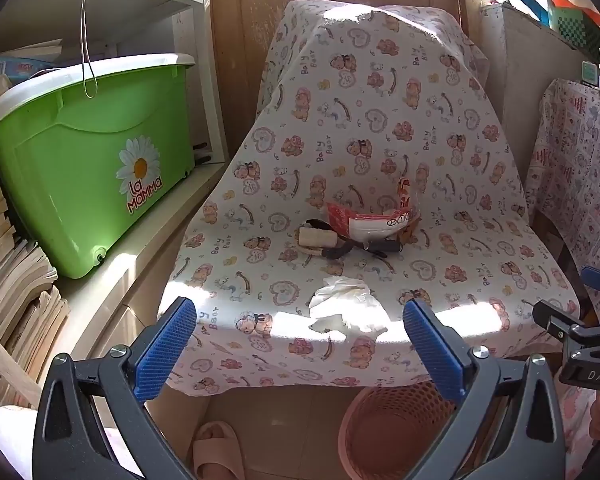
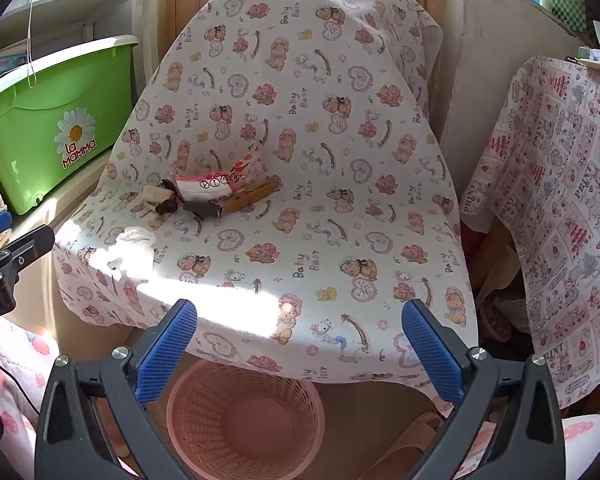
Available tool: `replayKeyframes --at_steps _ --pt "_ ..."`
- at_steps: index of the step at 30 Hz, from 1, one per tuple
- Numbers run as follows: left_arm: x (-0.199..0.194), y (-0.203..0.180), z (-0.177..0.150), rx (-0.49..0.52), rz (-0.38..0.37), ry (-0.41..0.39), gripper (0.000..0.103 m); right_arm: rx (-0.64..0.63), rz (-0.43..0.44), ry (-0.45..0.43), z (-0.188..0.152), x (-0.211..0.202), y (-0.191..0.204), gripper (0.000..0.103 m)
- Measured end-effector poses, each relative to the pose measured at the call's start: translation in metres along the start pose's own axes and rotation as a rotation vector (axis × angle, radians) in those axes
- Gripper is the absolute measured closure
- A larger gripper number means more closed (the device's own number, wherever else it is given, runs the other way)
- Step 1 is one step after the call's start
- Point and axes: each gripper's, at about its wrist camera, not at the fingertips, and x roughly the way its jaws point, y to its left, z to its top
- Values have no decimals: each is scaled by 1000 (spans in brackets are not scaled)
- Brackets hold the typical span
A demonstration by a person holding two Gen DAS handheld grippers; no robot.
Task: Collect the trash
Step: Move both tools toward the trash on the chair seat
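Both claws stand wide and hold nothing: the left claw (image 1: 300, 320) frames a crumpled white tissue (image 1: 346, 310) lying near the front edge of the bear-print cloth-covered surface (image 2: 340, 160). Behind it lies a red-and-white plastic wrapper (image 2: 216, 178). The right claw (image 2: 299, 320) hangs above a pink mesh plastic wastebasket (image 2: 244, 420) on the floor.

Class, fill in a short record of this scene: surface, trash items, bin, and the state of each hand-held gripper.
surface: chair draped in bear-print cloth
trash 1: crumpled white tissue, near front edge
trash 2: red-and-white wrapper, mid-seat, beside small dark items
bin: pink mesh basket, on the floor below the seat's front edge
left hand-held gripper: open, empty
right hand-held gripper: open, empty
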Motion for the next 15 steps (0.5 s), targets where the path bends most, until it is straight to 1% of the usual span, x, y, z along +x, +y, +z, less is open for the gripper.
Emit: replayKeyframes --at_steps 1,6,7,11,13,15 --pt "0 2 0 -12 -14 9 1 1 -1 0 0 0 0 0" --pt "2 4 -2 -21 -24 15 1 5 -5 -1 1 -2 -3 0" --pt "1 0 -3 -2 1 -8 1 5 -4 -2 1 -2 -3 0" --pt "-5 4 -2 -40 -10 -42 1 8 5 -4 1 -3 -4 0" --pt "-5 3 1 -48 -10 -40 1 1 11 -2 2 -4 -3 0" --pt "-4 5 2 -26 5 -19 1 -5 14 -1 2 -4 -2 0"
